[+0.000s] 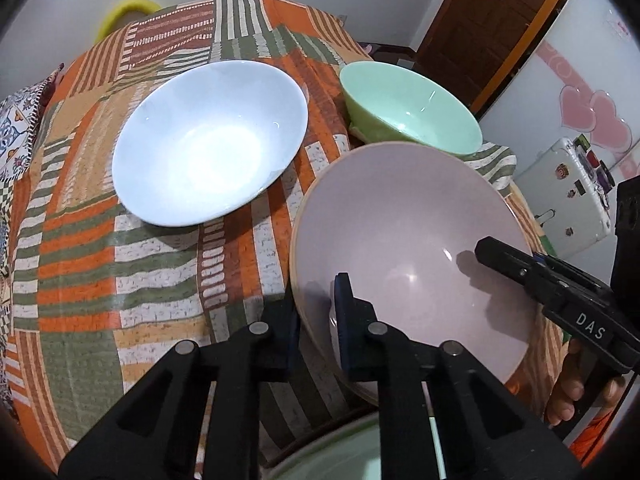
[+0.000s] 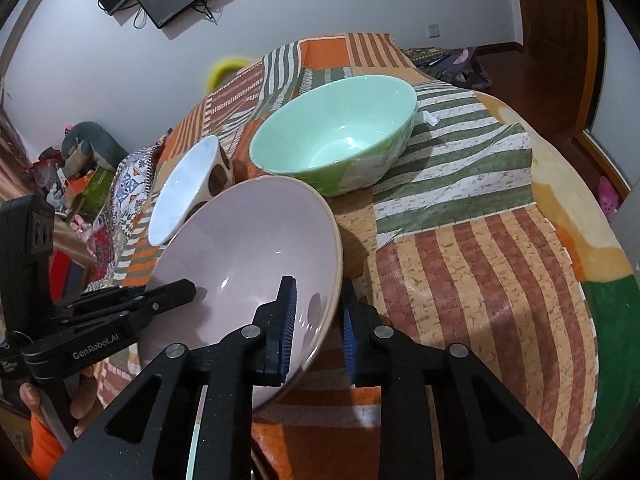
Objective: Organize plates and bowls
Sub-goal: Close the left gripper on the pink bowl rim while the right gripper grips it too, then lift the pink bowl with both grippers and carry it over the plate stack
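Note:
A pale pink bowl (image 1: 404,248) is held tilted above the table, between both grippers. My left gripper (image 1: 314,332) straddles its left rim, one finger inside, one outside. My right gripper (image 2: 318,328) straddles its right rim the same way and also shows in the left wrist view (image 1: 516,264). The jaws look closed on the rim. A white bowl (image 1: 208,144) with brown spots outside (image 2: 180,188) sits on the table to the left. A mint green bowl (image 1: 408,106) (image 2: 336,136) sits behind the pink one.
The table wears a striped orange, green and white cloth (image 1: 120,280) (image 2: 480,260). A mint green rim (image 1: 340,456) shows under my left gripper. A yellow ring (image 1: 124,12) lies at the far edge. A white fridge (image 1: 568,196) stands on the right.

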A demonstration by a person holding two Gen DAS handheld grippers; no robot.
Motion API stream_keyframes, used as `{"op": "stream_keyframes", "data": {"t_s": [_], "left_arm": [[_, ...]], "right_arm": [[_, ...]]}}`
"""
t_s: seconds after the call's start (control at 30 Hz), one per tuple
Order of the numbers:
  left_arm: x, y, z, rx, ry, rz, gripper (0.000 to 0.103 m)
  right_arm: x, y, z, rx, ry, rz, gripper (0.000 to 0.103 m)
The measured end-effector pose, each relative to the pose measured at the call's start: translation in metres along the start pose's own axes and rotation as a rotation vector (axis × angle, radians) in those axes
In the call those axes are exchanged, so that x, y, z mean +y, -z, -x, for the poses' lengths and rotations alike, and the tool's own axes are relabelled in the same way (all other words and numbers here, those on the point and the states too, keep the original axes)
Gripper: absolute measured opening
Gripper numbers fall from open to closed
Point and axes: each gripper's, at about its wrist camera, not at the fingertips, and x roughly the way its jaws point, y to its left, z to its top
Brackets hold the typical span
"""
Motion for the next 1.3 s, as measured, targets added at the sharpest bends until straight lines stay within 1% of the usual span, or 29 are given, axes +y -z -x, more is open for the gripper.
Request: {"op": "stream_keyframes", "data": {"t_s": [0.17,0.33,0.6,0.93,1.3], "left_arm": [[-0.004,0.007,0.017,-0.021,0.004,0.001,0.015],[-0.009,0.014,0.039,-0.056,-0.010,-0.009,0.015],[-0.011,0.027,0.076,-0.102,-0.009,-0.012,0.015],[-0.011,0.056,0.128,-0.178,-0.046,-0.010,0.015],[0.004,0.093,0.179,-0.248,-0.092,0.011,0.015]], "right_arm": [[0.005,0.001,0.009,-0.013,-0.005,0.005,0.019],[0.013,0.002,0.017,-0.029,-0.011,0.021,0.019],[0.030,0.003,0.040,-0.075,-0.032,0.056,0.019],[0.060,0.010,0.063,-0.121,-0.066,0.122,0.019],[0.093,0.028,0.074,-0.133,-0.112,0.183,0.020]]}}
